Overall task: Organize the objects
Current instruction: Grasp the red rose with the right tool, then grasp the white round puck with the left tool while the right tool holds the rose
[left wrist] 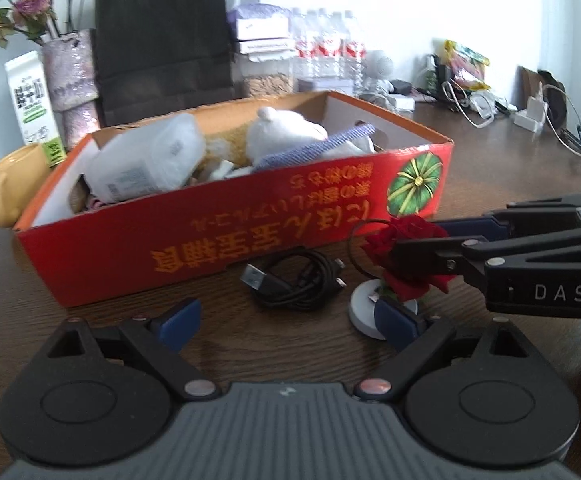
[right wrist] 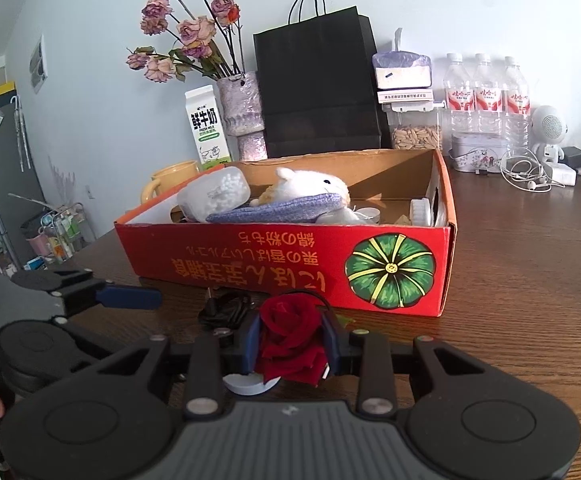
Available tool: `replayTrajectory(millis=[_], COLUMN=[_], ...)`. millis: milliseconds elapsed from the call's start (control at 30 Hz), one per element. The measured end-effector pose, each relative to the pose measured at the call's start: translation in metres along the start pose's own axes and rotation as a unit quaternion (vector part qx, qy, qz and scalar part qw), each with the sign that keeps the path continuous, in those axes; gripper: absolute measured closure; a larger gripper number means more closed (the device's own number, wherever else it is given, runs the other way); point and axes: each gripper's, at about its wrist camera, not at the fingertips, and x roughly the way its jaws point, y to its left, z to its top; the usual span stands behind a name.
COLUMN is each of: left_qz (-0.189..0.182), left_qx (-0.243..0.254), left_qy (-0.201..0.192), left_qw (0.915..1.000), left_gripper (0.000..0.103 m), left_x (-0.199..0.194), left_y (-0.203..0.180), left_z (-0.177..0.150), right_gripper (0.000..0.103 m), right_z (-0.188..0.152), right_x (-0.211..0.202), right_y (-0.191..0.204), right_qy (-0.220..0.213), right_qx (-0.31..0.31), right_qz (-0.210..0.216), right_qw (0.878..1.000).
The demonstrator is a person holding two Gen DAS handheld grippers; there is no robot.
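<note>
Fingers pinching a red rose

Right gripper (right wrist: 292, 344) pads clamp the red rose (right wrist: 290, 334) on its white base (left wrist: 360, 304); left gripper (left wrist: 290, 320) stands spread beside it; black cable (left wrist: 298, 280) lies just beyond, before the red box (right wrist: 250, 264) mid-tabletop.

Dark brown wooden table (right wrist: 530, 280). Directly on it: red cardboard box (right wrist: 250, 264) near the middle; coiled black cable (left wrist: 298, 280) just in front of the box; white round base (left wrist: 360, 308) of a red rose beside the cable. Behind the box: yellow mug (right wrist: 170, 174), milk carton (right wrist: 206, 128), vase (right wrist: 242, 112), black paper bag (right wrist: 318, 84), water bottles (right wrist: 486, 96), white earphones (right wrist: 530, 178).
</note>
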Motion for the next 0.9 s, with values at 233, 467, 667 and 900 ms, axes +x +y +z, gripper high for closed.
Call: replayTrajectory(millis=[233, 467, 667, 900], left_qz=[0.001, 0.016, 0.020, 0.030], left_qx=[0.014, 0.036, 0.042, 0.051], left_qy=[-0.004, -0.014, -0.016, -0.016], left_qw=[0.9999, 0.9991, 0.9988, 0.9981], left_gripper=[0.008, 0.008, 0.008, 0.008], left_x=[0.002, 0.000, -0.003, -0.008], left_y=[-0.006, -0.013, -0.014, -0.014], left_z=[0.000, -0.002, -0.004, -0.008], right_gripper=[0.072, 0.073, 0.074, 0.074], right_z=[-0.002, -0.003, -0.003, -0.004], right_x=[-0.001, -0.003, -0.006, -0.016], right_y=[0.005, 0.007, 0.007, -0.007], right_qy=[-0.005, -0.011, -0.021, -0.040], right_qx=[-0.016, -0.024, -0.030, -0.003], right_qz=[-0.011, -0.023, -0.051, -0.077], right_qw=[1.000, 0.999, 0.998, 0.996])
